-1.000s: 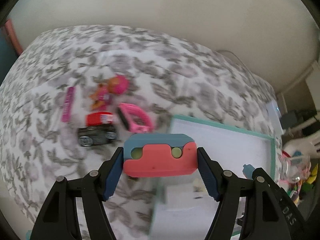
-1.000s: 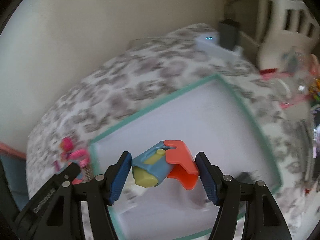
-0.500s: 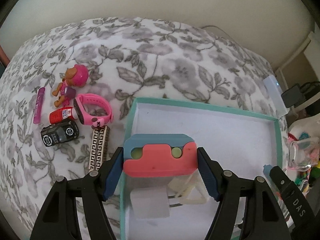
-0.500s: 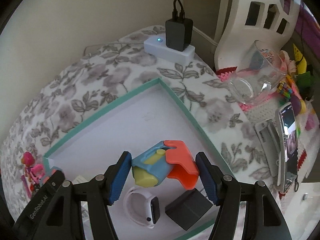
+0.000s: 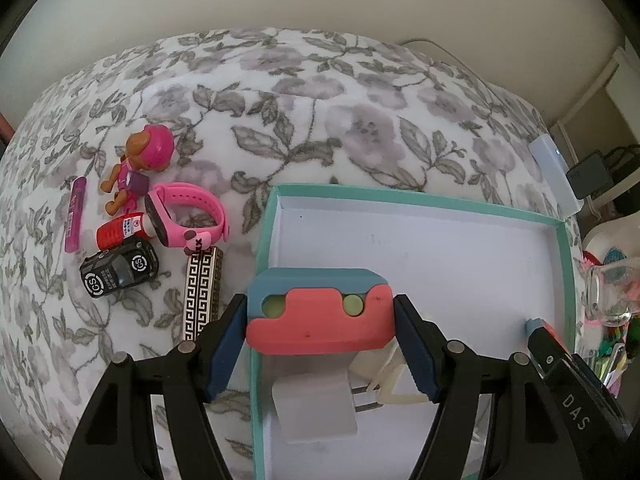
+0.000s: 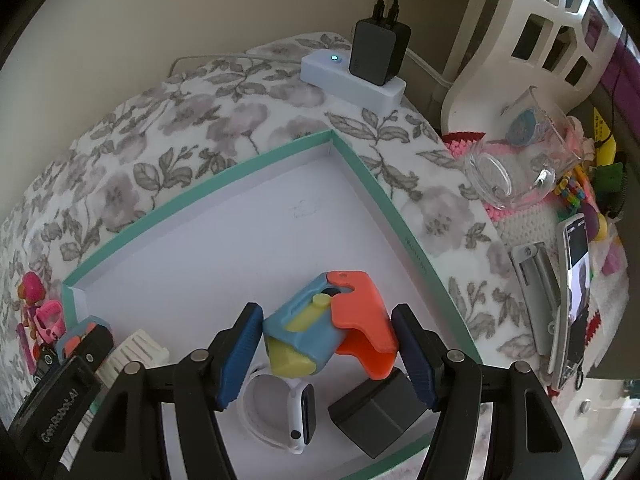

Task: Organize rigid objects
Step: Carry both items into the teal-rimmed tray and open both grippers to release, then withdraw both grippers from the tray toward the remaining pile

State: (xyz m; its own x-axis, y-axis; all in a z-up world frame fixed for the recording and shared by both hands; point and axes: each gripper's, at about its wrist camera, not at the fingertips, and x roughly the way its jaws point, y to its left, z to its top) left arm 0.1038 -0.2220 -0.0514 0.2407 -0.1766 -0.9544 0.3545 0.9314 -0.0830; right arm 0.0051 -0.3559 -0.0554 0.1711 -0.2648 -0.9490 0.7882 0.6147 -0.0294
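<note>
Left gripper (image 5: 319, 344) clamps a coral-blue block (image 5: 318, 311) over the teal tray (image 5: 420, 199); right gripper (image 6: 327, 354) grips a blue-orange-yellow toy (image 6: 328, 330) above white smartwatch (image 6: 280, 416).

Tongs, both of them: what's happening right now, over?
Left tongs shut on a blue-and-coral toy. Right tongs shut on another. Both over the teal box. White watch, black cube lie beneath.
</note>
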